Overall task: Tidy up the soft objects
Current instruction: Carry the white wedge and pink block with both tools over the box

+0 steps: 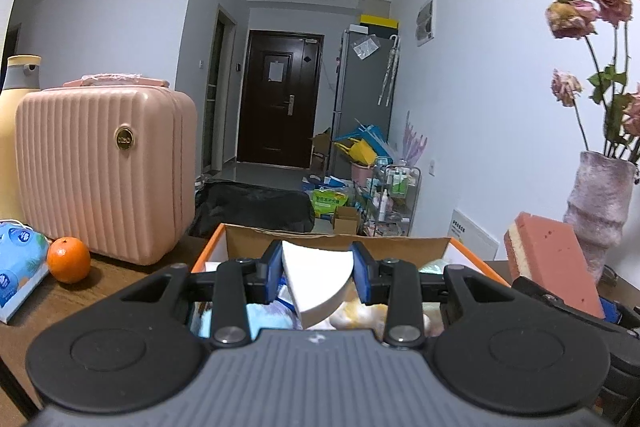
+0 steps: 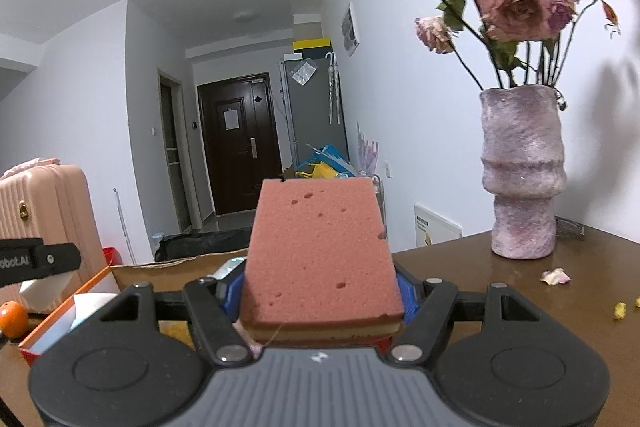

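Observation:
My left gripper (image 1: 318, 269) is shut on a white wedge-shaped sponge (image 1: 320, 279) and holds it over an open cardboard box with an orange rim (image 1: 208, 251). Several soft items lie in the box under it. My right gripper (image 2: 320, 291) is shut on a pink sponge with a yellow layer (image 2: 320, 259), held up just right of the box (image 2: 132, 269). The pink sponge also shows in the left wrist view (image 1: 554, 261), right of the box. The left gripper's side shows at the left edge of the right wrist view (image 2: 40, 259).
A pink ribbed case (image 1: 104, 171) stands left of the box, with an orange (image 1: 68, 259) and a tissue pack (image 1: 20, 263) in front of it. A purple vase of dried roses (image 2: 522, 171) stands on the brown table (image 2: 520, 291) at the right, with petals (image 2: 556, 275) near it.

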The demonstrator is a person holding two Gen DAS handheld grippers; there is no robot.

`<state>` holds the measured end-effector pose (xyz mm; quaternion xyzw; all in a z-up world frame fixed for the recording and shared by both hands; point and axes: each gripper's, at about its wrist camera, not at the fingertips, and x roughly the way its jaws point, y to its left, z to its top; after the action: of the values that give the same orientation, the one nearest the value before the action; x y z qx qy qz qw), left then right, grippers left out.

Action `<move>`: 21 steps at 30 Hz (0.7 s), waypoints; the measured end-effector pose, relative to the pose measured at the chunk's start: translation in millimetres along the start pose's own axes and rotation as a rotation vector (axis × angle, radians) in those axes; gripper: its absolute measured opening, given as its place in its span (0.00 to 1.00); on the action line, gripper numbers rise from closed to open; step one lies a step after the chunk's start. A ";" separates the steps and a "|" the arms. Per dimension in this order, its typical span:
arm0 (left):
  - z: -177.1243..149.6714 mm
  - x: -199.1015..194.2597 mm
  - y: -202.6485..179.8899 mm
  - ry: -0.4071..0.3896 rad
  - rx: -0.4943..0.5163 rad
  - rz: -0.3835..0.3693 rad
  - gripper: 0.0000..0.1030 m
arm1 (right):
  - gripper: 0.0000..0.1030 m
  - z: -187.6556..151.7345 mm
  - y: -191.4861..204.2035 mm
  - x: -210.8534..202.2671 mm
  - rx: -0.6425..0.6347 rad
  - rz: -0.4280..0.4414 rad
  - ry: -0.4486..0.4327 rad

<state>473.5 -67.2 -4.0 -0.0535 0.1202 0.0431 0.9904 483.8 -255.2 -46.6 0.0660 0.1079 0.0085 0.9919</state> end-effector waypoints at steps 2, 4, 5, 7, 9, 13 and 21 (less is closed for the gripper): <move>1.5 8.1 3.2 0.002 -0.002 0.005 0.35 | 0.67 1.4 4.0 7.7 -0.006 0.005 -0.004; 3.2 15.4 5.5 0.005 -0.004 0.008 0.35 | 0.67 2.6 7.3 15.3 -0.011 0.009 -0.008; 4.0 19.0 6.8 0.006 -0.004 0.009 0.35 | 0.67 3.3 8.7 19.7 -0.013 0.013 -0.008; 4.8 26.3 8.0 0.006 0.000 0.017 0.35 | 0.67 3.8 11.8 28.7 -0.020 0.023 -0.004; 5.2 33.9 9.5 0.009 0.002 0.019 0.35 | 0.67 4.1 15.8 35.7 -0.022 0.036 0.002; 6.2 48.3 11.3 0.012 0.004 0.024 0.35 | 0.67 6.3 21.0 49.7 -0.032 0.051 0.000; 5.3 84.6 19.5 0.075 -0.020 0.018 0.35 | 0.67 9.0 29.0 74.7 -0.056 0.091 0.016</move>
<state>554.7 -41.1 -21.4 -0.0640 0.1575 0.0512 0.9841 558.6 -225.4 -50.0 0.0429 0.1126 0.0573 0.9911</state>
